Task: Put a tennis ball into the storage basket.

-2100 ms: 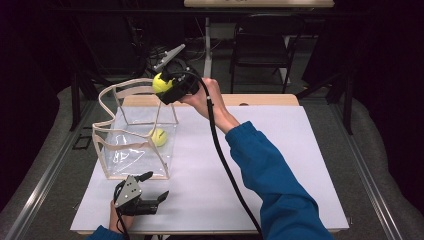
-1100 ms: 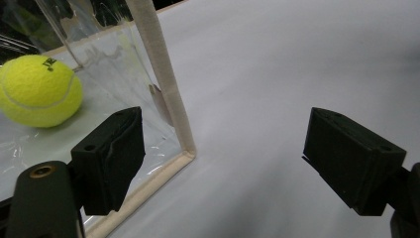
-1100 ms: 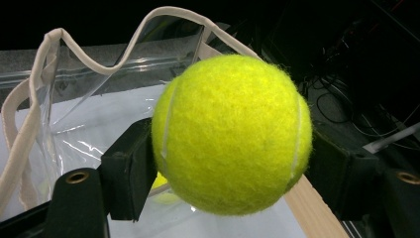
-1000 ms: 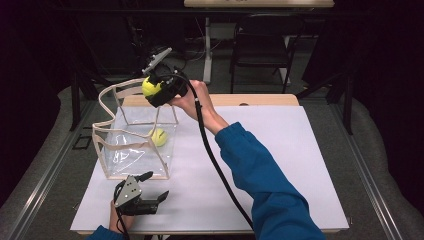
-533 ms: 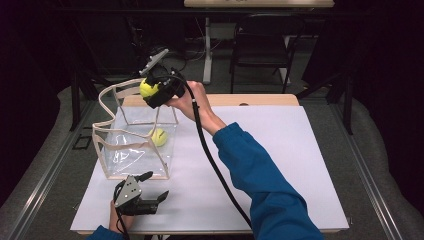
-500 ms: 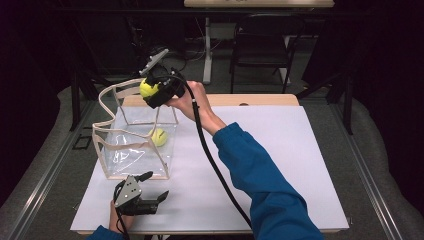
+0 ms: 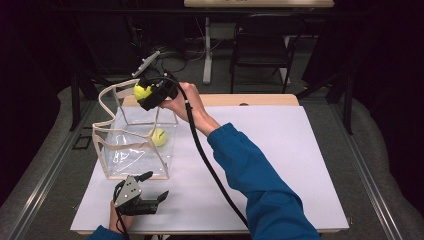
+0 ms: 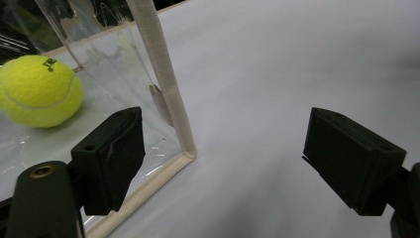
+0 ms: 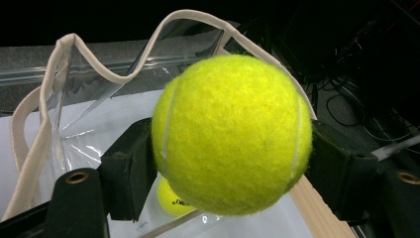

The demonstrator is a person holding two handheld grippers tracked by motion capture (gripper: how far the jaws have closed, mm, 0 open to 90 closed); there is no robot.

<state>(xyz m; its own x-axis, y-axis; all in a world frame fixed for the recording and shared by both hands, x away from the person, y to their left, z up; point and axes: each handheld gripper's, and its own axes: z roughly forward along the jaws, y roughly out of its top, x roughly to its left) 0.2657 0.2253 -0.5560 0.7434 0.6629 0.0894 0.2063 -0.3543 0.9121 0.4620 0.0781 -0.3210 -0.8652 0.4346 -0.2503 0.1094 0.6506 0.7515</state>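
My right tongs (image 9: pixel 233 163) pinch the tennis ball (image 9: pixel 232 134) across its middle above the clear bag (image 7: pixel 136 137) near the surface's far left corner; it looks light, fuzzy and springy, while my left tongs (image 8: pixel 237 163) gape wide.

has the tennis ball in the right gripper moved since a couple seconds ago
Yes. The held tennis ball, clamped in the right gripper, has shifted left in the high view, from above the clear bag's right edge toward the middle of its far rim.

Right claw (image 7: pixel 145 95) carried tennis ball (image 7: pixel 141 92) left over bag (image 7: pixel 131 148).
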